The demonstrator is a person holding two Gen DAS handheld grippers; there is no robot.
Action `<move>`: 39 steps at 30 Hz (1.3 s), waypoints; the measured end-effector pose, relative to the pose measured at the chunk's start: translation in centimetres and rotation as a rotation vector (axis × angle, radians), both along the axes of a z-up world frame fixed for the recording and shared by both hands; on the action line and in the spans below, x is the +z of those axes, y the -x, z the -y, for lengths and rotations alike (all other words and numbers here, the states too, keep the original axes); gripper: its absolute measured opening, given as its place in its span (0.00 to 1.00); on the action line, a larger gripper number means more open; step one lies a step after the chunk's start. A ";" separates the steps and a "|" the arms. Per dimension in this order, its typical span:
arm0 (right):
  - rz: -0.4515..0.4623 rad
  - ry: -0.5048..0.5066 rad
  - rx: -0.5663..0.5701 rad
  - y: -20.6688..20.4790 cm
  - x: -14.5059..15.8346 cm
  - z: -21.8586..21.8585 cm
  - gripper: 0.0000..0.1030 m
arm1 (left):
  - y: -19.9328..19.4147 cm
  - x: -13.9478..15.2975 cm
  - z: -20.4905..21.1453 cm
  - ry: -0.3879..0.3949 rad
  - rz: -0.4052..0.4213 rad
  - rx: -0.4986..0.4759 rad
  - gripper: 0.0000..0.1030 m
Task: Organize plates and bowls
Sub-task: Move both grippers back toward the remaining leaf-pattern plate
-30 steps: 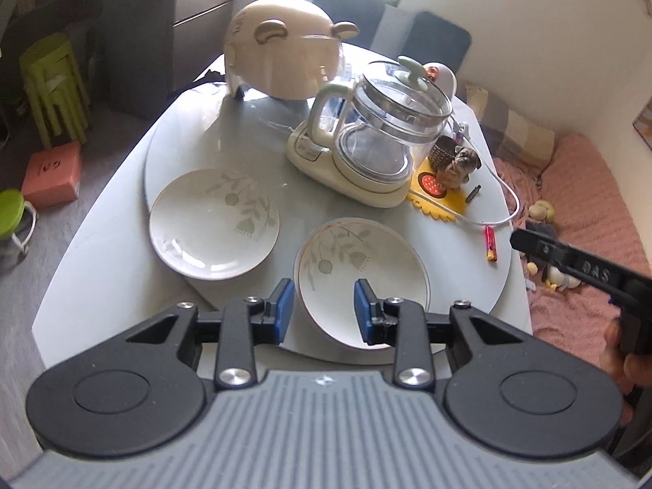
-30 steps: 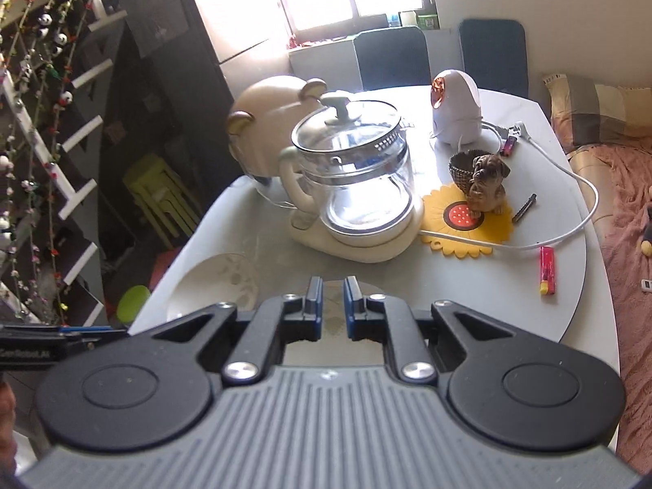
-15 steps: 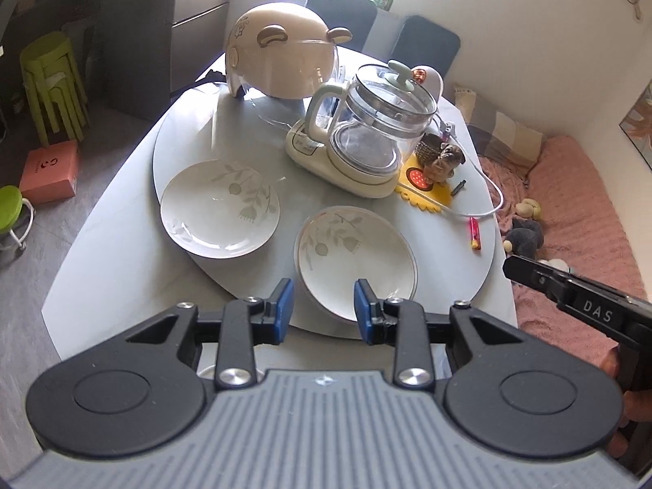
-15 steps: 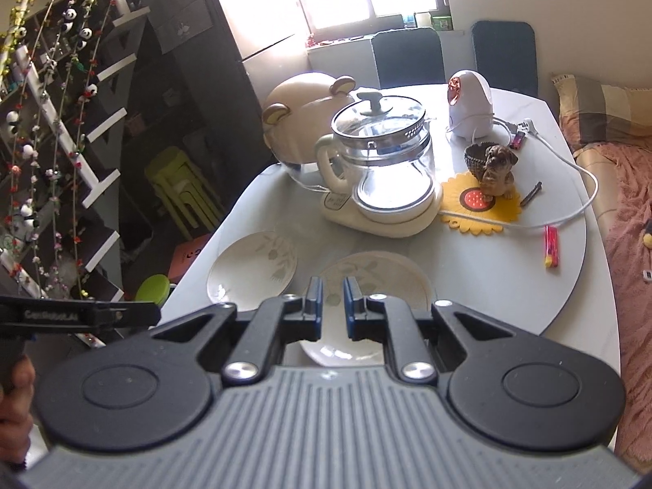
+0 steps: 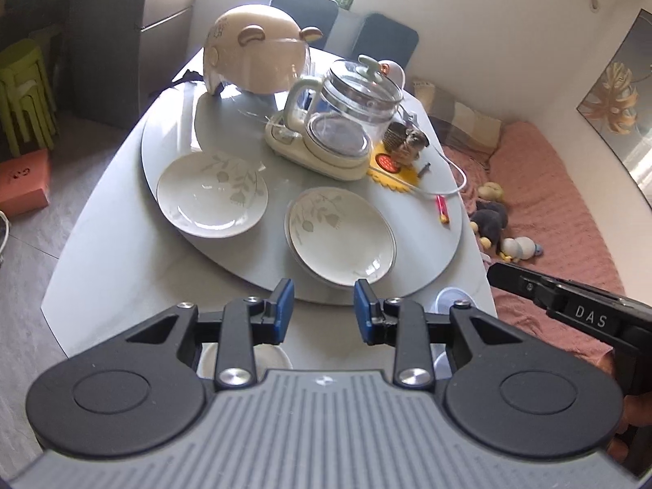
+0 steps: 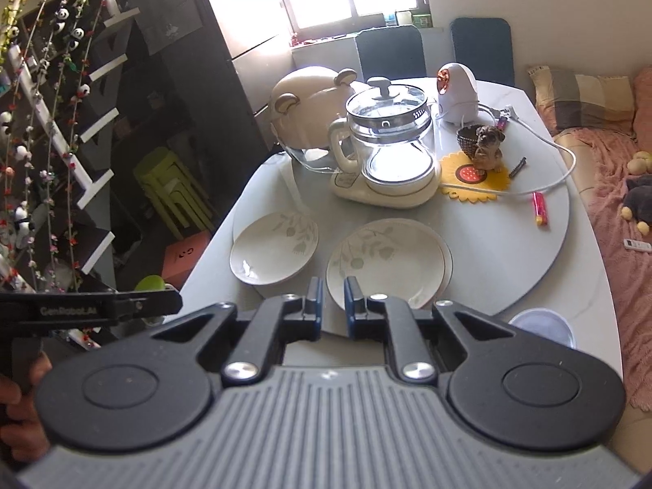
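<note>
Both grippers are hovering above the near table edge, holding nothing. Left gripper [image 5: 322, 305] is showing a moderate gap between its blue pads; right gripper [image 6: 331, 301] is sitting nearly closed, a narrow slit remaining. 2 stacked plates [image 5: 341, 235] are lying at frame centre on the turntable [image 5: 424, 244], with 1 single plate [image 5: 212, 193] sitting apart at centre left.

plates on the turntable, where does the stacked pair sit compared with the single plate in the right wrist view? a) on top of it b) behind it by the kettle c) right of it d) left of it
c: the stacked pair shows a second rim under its right edge and lies to the right of the single plate, apart from it, both on the turntable.
</note>
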State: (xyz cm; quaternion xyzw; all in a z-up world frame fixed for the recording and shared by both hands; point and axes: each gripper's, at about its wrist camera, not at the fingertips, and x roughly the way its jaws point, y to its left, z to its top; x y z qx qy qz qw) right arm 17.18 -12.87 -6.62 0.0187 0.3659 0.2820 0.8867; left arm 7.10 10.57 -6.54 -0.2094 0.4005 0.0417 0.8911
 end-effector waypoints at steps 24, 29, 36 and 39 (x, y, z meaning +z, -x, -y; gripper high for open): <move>0.013 0.024 -0.136 4.0 -1.0 -1.2 0.14 | 0.9 -2.9 -1.6 0.045 -0.025 -0.065 0.35; 0.023 0.017 -0.094 3.1 -1.2 -0.7 0.14 | 0.5 -3.1 -1.1 0.063 -0.031 -0.029 0.35; -0.023 0.019 0.013 1.8 -2.7 -0.8 0.14 | 0.3 -3.7 -0.4 0.006 -0.081 0.054 0.35; -0.020 0.006 0.082 1.6 -3.0 -1.2 0.14 | 0.7 -3.9 -0.5 0.006 -0.091 0.107 0.35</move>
